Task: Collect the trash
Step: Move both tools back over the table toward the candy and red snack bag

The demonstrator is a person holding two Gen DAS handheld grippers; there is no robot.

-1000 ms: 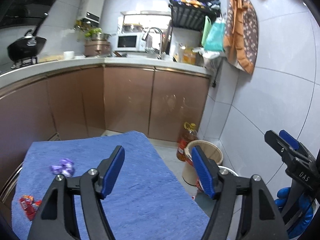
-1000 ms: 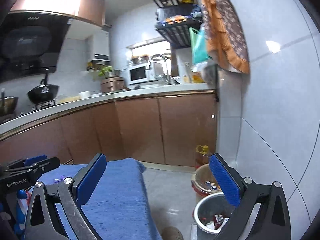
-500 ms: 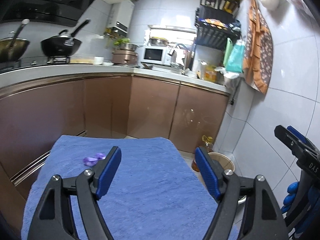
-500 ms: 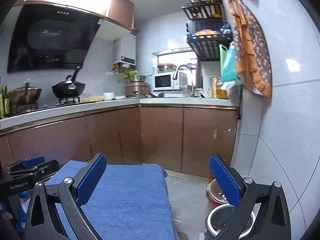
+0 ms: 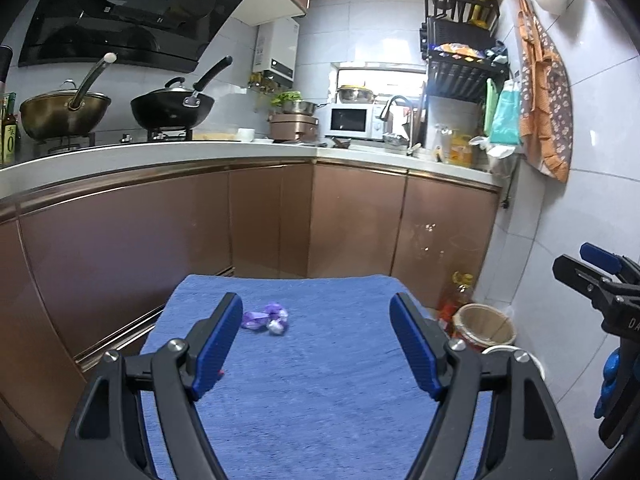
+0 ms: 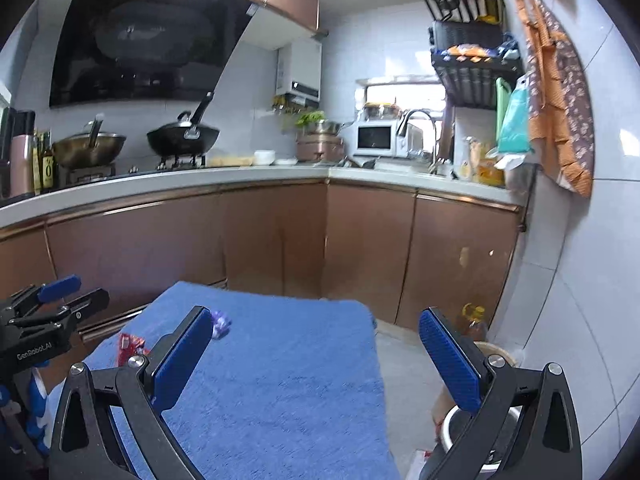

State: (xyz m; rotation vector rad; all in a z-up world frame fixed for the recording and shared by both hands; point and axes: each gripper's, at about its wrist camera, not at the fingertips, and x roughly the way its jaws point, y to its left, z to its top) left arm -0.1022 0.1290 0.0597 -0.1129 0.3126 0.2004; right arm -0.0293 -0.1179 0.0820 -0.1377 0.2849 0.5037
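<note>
Flanking purple wrapper (image 5: pixel 267 321): left tongs (image 5: pixel 316 344), agape.

White-tiled walls (image 5: pixel 592 216) — copper-brown cabinets (image 5: pixel 356 220), pale L-shaped counter (image 6: pixel 224 182) — bright window (image 5: pixel 380 80) behind microwave (image 5: pixel 349 121).

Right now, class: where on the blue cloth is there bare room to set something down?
The blue cloth is bare across its middle and right side, toward the bins. Its left side is crowded: purple wrappers and a red wrapper.

Kitchen count
Two woks (image 5: pixel 172 110), one microwave (image 5: pixel 352 122), one purple wrapper (image 5: pixel 266 318), one red wrapper (image 6: pixel 130 348), one blue cloth (image 5: pixel 320 380).
</note>
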